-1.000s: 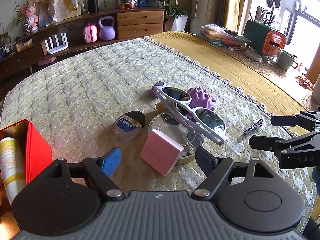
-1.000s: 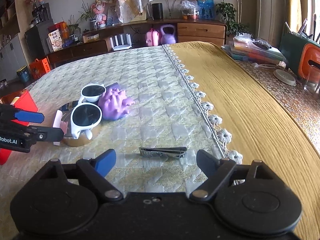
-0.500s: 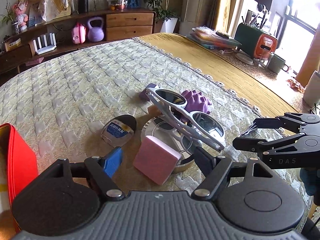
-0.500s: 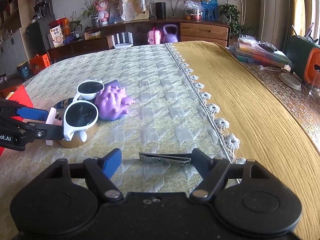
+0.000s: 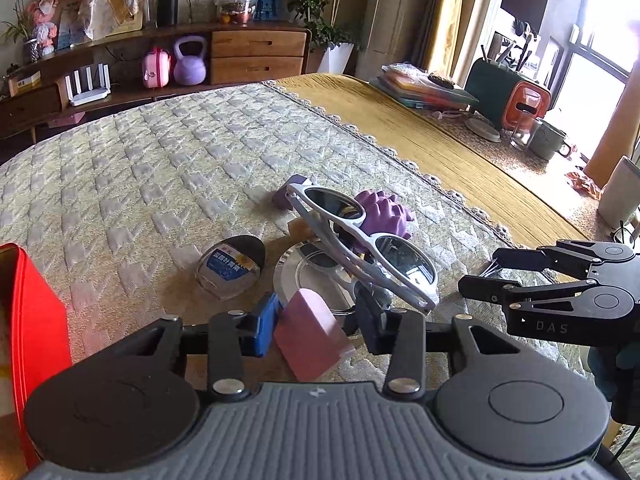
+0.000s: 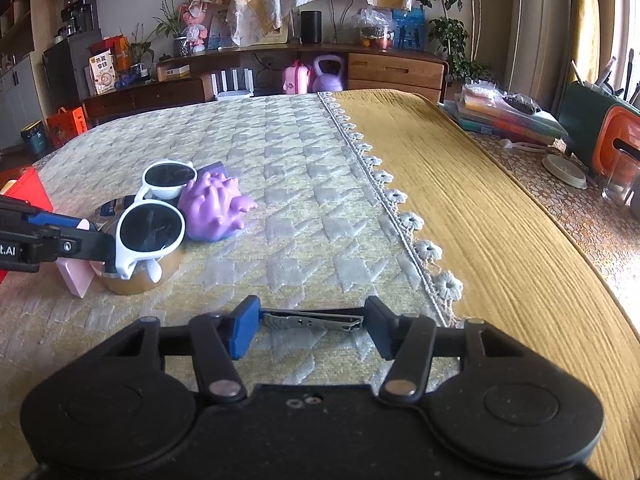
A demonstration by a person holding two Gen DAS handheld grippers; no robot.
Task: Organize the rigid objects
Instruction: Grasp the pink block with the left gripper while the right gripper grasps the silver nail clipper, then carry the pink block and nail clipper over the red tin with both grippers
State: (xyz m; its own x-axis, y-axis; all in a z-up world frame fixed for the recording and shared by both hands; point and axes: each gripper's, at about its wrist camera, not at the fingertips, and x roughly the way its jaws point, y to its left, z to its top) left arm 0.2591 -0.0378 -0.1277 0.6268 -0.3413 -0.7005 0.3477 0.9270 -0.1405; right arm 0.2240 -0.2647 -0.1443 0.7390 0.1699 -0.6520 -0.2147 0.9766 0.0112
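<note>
In the left wrist view my left gripper (image 5: 316,322) has its fingers on both sides of a pink block (image 5: 312,334) that leans on a round metal tin (image 5: 316,276); the jaws look closed against it. White sunglasses (image 5: 360,244) lie across the tin and a purple spiky toy (image 5: 384,214). In the right wrist view my right gripper (image 6: 310,330) has its fingers at both ends of a metal nail clipper (image 6: 314,322) lying on the quilted cloth, and they look closed onto it. The sunglasses (image 6: 154,216) and toy (image 6: 212,206) show there too.
A red box (image 5: 34,320) stands at the left. A clear oval case with a blue label (image 5: 230,266) lies by the tin. A small purple block (image 5: 294,190) lies behind the sunglasses. Books (image 5: 424,86), an orange-green container (image 5: 516,100) and cups (image 5: 548,142) stand on the far right.
Both grippers moved forward and narrowed. The left one closed around the pink block. The right one came down over the nail clipper and its fingers closed to the clipper's ends.
</note>
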